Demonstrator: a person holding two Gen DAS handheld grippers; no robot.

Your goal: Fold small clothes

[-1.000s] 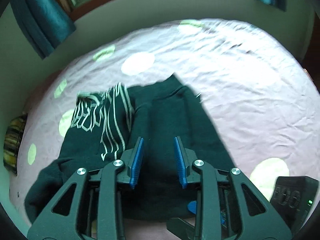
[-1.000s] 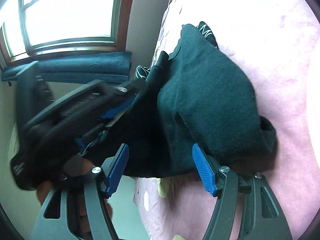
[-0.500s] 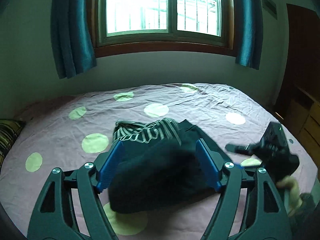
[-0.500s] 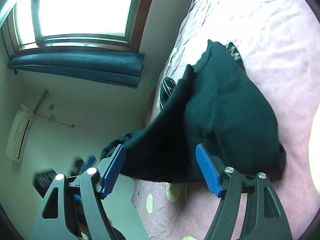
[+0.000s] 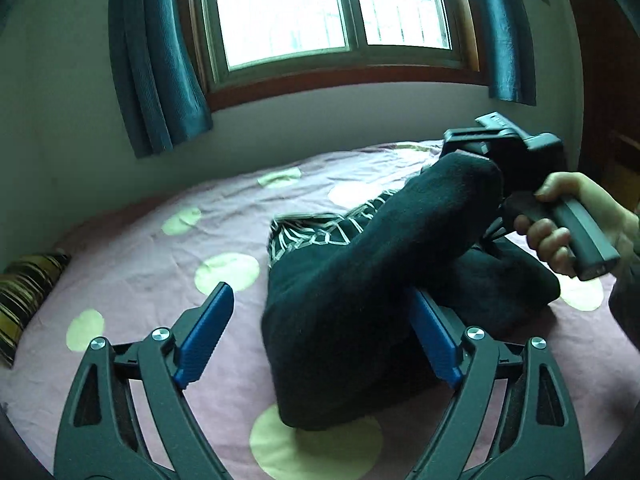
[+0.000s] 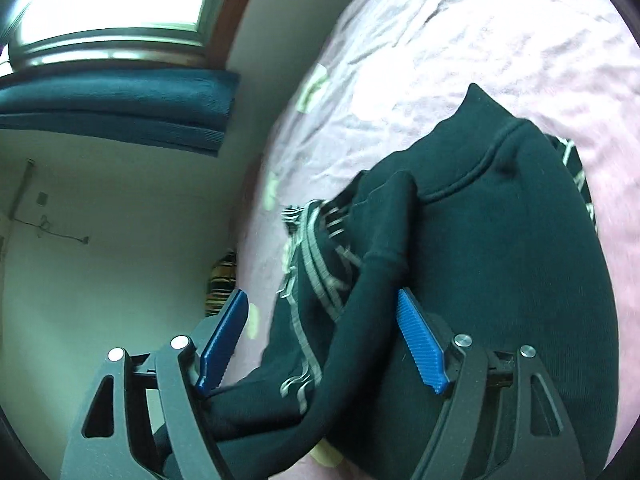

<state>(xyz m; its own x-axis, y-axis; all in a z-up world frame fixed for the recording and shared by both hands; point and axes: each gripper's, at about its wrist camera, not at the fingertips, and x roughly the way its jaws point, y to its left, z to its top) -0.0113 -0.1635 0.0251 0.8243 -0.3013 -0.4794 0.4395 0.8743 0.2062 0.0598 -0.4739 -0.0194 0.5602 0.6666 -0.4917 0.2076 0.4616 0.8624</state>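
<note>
**Dark sweater on the dotted bed, both grippers spread**

The bed (image 5: 132,240), under a pink sheet with pale green dots, fills the lower part of both views, with a window (image 5: 332,8) and teal curtains (image 5: 156,80) on the wall behind it.

A dark green sweater (image 5: 340,320) lies heaped near the bed's middle. In the left wrist view its long axis runs from the near edge up and to the right; a thick fold or sleeve rises along that line toward the right gripper (image 5: 504,148). A panel with pale line print (image 5: 316,236) shows at its far side. In the right wrist view the ribbed collar (image 6: 480,168) points away from the camera.

The left gripper (image 5: 320,340) is spread wide. Its right finger (image 5: 434,340) lies against the sweater; its left finger stands clear over the sheet.

The right gripper, seen in its own view (image 6: 320,340), is also spread wide, with a sleeve and the printed fabric passing loosely between its fingers, unpinched. A hand (image 5: 576,220) grips its handle.
</note>
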